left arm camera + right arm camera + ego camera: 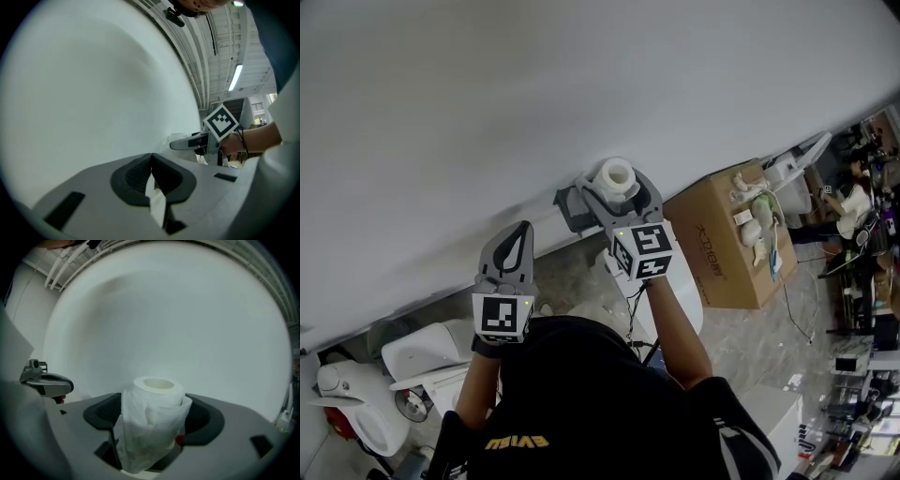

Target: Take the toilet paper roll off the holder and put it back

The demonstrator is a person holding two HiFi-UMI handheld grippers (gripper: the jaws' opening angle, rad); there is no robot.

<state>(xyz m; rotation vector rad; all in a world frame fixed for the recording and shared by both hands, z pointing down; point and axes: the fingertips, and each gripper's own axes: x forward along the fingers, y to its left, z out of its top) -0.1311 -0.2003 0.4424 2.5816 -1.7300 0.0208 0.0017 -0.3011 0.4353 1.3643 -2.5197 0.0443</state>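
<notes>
White wall (581, 75), grey floor (750, 347); right tool (621, 187) pinches toilet paper roll (616, 172); left tool (521, 231) closed.

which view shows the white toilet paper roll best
Right gripper view: the white toilet paper roll fills the centre, upright between the jaws. Head view shows only its small top end by the wall. Left gripper view misses it.

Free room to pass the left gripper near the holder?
Free: bare wall left of the holder, ahead of the left gripper. Crowded: right gripper, jaws on the toilet paper roll, at the holder; cardboard box further right.
</notes>
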